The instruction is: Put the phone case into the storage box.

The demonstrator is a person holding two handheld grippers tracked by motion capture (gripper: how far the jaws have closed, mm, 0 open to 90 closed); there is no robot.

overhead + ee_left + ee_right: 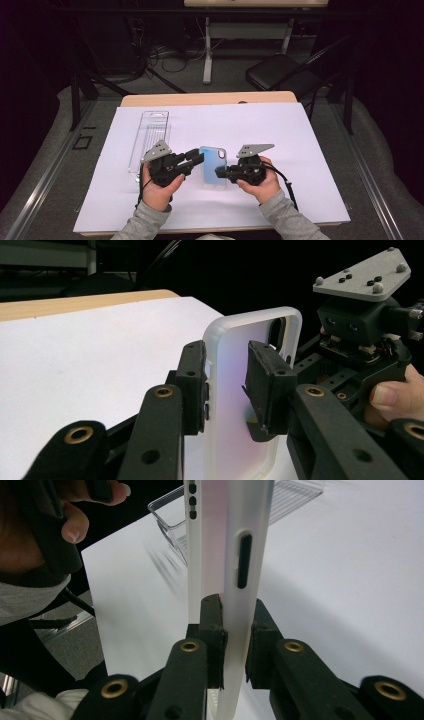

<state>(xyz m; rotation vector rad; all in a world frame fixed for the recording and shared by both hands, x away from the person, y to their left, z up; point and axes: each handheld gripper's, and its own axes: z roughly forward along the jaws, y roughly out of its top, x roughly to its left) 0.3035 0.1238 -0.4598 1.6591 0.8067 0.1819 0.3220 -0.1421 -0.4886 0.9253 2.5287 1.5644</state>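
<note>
Translucent phone case held between both grippers, beside clear plastic packaging tray — long axis toward far table edge. Right gripper clamped on case edge. Left gripper straddling opposite rim, part-closed — inner pad not pressing.

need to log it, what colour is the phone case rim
Translucent frosted white rim on the phone case; clearest in the left gripper view.

Translucent white phone case — iridescent blue-pink back, held off the white sheet between both grippers
</note>
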